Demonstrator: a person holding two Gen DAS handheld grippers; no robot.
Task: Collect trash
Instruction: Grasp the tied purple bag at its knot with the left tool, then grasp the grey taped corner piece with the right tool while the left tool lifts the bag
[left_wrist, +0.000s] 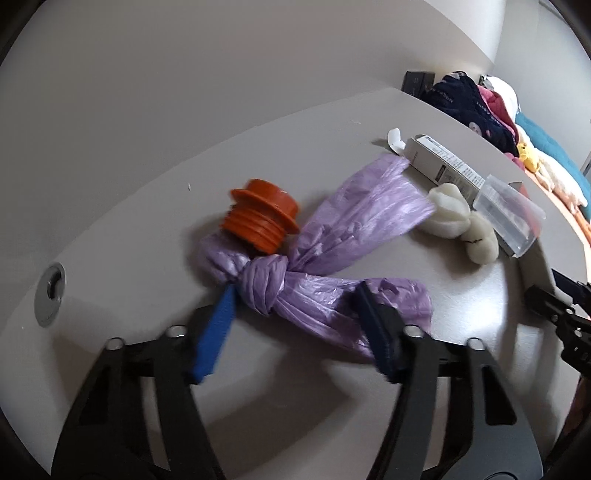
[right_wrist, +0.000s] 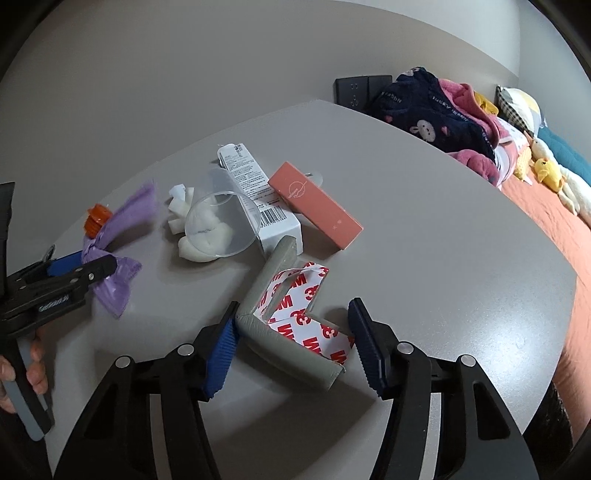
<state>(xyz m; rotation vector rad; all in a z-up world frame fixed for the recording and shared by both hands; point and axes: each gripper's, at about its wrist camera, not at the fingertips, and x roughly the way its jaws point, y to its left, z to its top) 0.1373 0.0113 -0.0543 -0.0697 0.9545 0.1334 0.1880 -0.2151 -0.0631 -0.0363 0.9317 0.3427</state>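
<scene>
While the left wrist camera looked down at the grey table (left_wrist: 110, 288), the left gripper (left_wrist: 295, 321) straddled a knotted purple plastic bag (left_wrist: 332, 236), its blue pad just beside the knot and its dark pad over one of the bag's tails. The jaws stood partly apart and I cannot tell whether the pads pressed the plastic. An orange threaded cap (left_wrist: 264, 218) leaned on the bag, probably loose rubbish beside it. Past the bag lay white wadding (left_wrist: 454, 218), a clear plastic cup (left_wrist: 509, 218) and a grey carton (left_wrist: 443, 162), grouped as trash for collecting.

From the right wrist camera, the right gripper (right_wrist: 291, 343) bracketed a grey foam corner guard (right_wrist: 280, 325) with its 3M adhesive backing (right_wrist: 295, 306) facing up; the blue pad touched the guard's elbow, the dark pad stood just clear, so nothing was clamped. A salmon box (right_wrist: 314, 206) rested across a white carton (right_wrist: 258, 192).
</scene>
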